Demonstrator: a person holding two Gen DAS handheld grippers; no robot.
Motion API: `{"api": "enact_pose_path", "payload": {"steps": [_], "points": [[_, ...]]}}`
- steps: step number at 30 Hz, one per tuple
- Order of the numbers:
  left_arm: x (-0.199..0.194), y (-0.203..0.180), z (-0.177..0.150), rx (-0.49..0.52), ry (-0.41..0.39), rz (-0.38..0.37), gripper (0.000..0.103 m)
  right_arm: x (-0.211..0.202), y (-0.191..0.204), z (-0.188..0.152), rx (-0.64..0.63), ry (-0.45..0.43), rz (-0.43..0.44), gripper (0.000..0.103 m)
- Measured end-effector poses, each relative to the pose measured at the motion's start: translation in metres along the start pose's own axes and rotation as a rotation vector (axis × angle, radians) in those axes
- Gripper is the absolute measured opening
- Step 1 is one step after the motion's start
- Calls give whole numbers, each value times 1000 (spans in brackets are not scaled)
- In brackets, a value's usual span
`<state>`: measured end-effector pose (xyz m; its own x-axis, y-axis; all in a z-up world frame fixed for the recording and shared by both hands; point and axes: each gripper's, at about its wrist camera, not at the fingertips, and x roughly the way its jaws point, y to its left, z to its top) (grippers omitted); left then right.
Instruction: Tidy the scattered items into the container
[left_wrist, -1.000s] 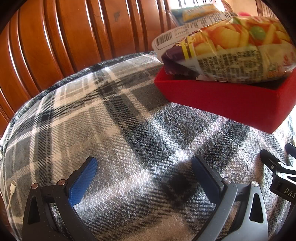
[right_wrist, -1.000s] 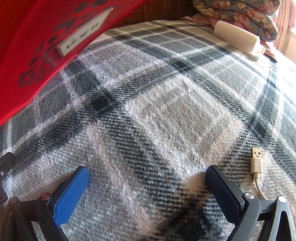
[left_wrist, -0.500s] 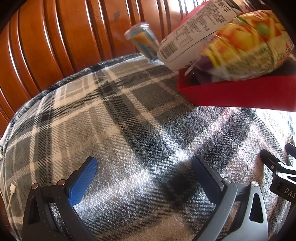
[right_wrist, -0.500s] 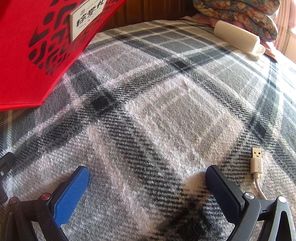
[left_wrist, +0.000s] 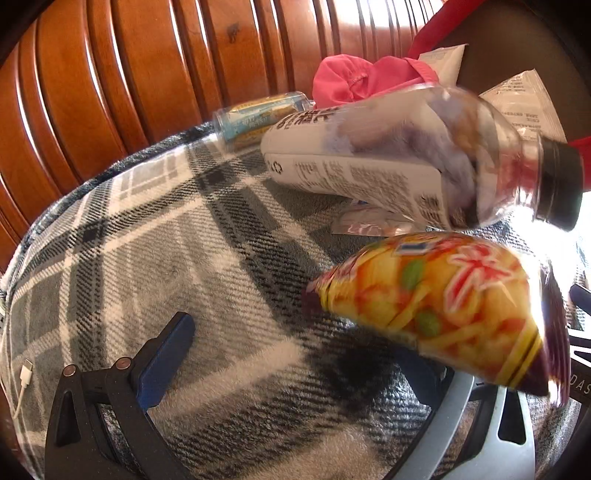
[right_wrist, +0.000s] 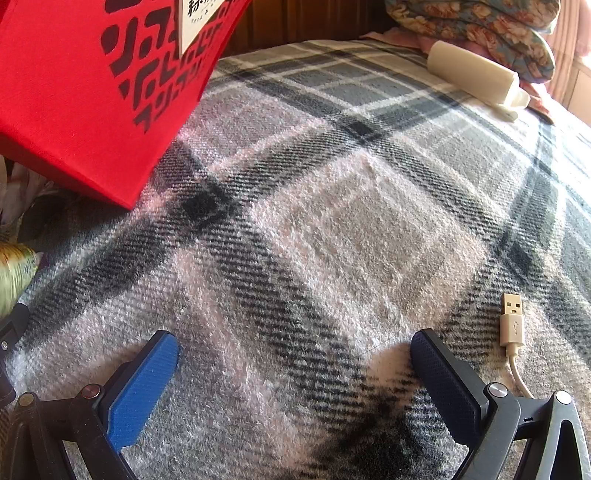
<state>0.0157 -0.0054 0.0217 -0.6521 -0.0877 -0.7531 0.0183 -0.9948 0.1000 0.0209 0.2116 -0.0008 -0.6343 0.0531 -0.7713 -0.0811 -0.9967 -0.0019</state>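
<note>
The red box is tipped up high over the plaid blanket; in the left wrist view only its rim shows at the top right. Its contents are tumbling out: a yellow snack bag, blurred, in front of my left gripper's right finger; a clear bottle with a white label and black cap; a small clear tube; a pink cloth; white packets. My left gripper is open and empty. My right gripper is open and empty over the blanket.
A wooden slatted headboard stands behind the bed. A white USB cable lies by my right gripper's right finger; another cable end lies at the left edge. A white cylinder and floral pillows are at the far right.
The red box has tipped further up and the snack bag, bottle, tube, cloth and packets have spilled out onto the blanket. Both grippers have stayed still and open.
</note>
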Motion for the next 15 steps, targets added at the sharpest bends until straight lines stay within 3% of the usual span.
{"api": "enact_pose_path", "payload": {"steps": [15], "points": [[-1,-2,0,0,4,-7,103,1,0,0,1,1,-2,103]]}}
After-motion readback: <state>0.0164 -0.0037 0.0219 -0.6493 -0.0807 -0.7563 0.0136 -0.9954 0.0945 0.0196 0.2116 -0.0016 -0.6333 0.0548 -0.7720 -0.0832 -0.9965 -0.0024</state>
